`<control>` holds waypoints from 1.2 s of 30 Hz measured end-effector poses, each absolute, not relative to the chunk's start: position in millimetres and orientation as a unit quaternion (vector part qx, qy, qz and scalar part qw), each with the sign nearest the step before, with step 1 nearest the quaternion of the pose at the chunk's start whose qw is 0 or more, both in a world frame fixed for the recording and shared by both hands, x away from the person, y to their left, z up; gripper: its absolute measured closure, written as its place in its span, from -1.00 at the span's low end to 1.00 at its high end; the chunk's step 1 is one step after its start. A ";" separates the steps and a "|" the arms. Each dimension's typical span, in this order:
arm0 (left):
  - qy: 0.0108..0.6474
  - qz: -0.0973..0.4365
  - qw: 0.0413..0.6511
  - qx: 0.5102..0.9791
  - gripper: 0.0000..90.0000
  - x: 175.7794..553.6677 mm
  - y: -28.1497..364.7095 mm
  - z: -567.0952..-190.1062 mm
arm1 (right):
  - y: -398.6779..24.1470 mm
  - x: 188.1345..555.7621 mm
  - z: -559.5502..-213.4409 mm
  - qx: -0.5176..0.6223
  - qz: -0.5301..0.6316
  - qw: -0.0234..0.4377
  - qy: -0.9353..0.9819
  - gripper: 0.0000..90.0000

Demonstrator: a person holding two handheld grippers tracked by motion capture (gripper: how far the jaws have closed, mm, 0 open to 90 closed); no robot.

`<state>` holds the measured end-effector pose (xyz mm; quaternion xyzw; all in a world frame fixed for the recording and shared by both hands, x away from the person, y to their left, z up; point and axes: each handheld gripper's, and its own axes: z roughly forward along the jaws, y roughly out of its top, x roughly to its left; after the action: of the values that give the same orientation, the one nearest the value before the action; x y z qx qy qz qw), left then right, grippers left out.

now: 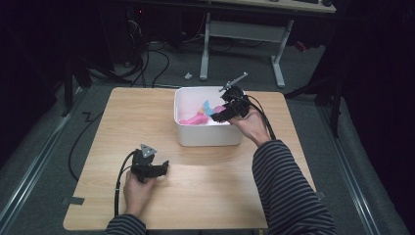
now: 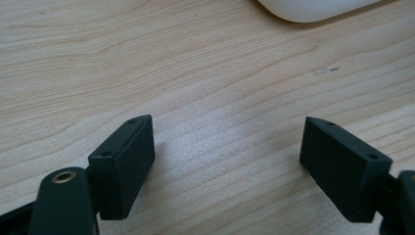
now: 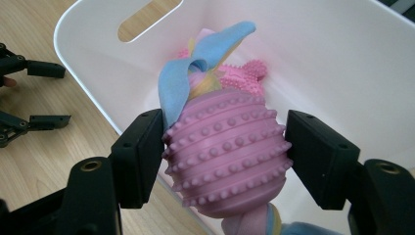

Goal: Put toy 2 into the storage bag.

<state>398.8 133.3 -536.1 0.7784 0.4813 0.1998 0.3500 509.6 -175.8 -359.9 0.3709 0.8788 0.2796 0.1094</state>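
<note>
On the light wooden table [image 1: 205,196], the left gripper [image 2: 227,161] sits low near the front edge, its jaws spread wide over bare wood with nothing between them. Farther right stands the white plastic bin [image 1: 208,134] with a slot handle in its wall. The right gripper [image 3: 225,161] reaches over the bin's rim, its pads pressed on both flanks of a pink knobbly rubber ball [image 3: 227,152] threaded on a pastel blue-and-yellow fabric strip (a spiky pink toy [image 3: 244,76] lies behind it, inside the bin).
</note>
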 end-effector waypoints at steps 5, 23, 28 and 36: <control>0.481 0.200 0.349 0.779 -0.53 398.8 133.3 -536.1 | -177.9 509.4 -359.0 0.370 0.301 0.084 0.875 -0.43; 0.480 0.202 0.347 0.780 -0.53 398.9 133.0 -536.1 | -243.5 445.2 -353.4 0.412 0.351 0.153 0.827 -0.31; 0.479 0.202 0.347 0.781 -0.53 398.9 132.9 -536.1 | -264.2 425.0 -352.9 0.431 0.363 0.162 0.810 -0.27; 0.479 0.201 0.347 0.781 -0.53 398.9 132.9 -536.0 | -282.2 391.8 -388.9 0.443 0.336 0.199 0.807 -0.25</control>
<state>398.9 132.9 -536.0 0.7808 0.4793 0.2012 0.3467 391.8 -282.2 -388.9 0.4427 0.8071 0.3363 0.1988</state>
